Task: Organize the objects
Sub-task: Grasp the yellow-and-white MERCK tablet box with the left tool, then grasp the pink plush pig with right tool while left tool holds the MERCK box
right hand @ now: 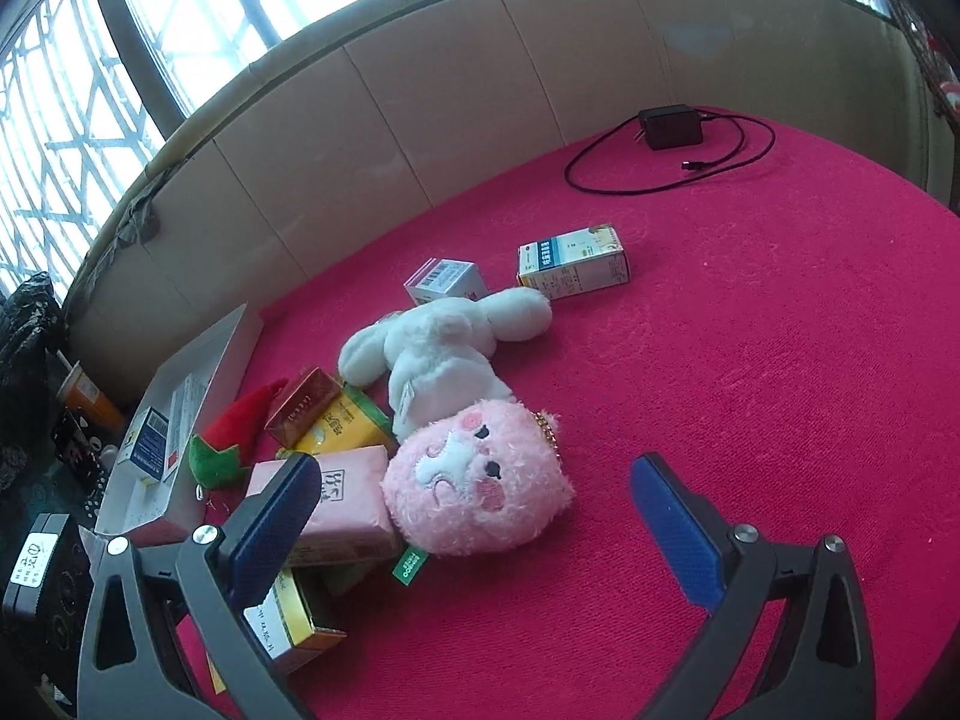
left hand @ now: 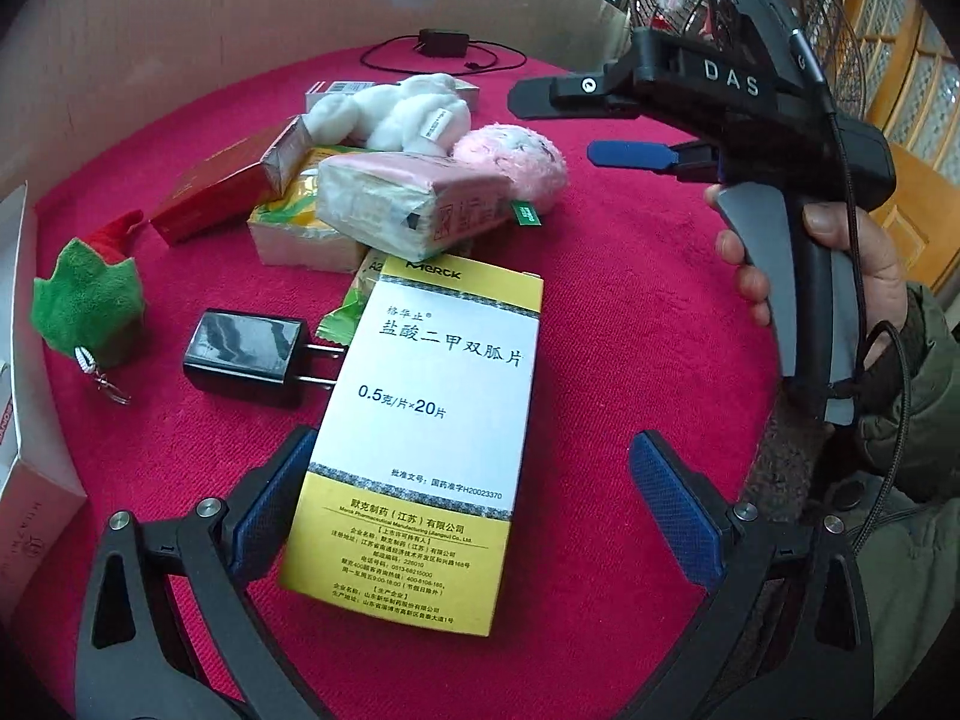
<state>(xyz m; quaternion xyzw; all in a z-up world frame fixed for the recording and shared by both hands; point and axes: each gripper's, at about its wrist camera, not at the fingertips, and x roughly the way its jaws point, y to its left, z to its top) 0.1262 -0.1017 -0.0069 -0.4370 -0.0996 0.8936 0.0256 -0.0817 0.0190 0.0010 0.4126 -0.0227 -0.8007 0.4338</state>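
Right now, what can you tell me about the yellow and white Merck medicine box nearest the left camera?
The flat yellow and white cardboard medicine box lies face up on the red carpeted surface, closed and undamaged. A white label panel carries black Chinese print and "0.5", with yellow bands at each end and "Merck" at the far end. Its far end tucks under the pink wrapped tissue pack. The open left hand-held gripper straddles its near end; contact is unclear.

Behind your table, barred windows (right hand: 180, 30), beige wall panels (right hand: 480, 78), wire fan guard (left hand: 744, 6), orange cup (right hand: 87, 399) left on the floor.
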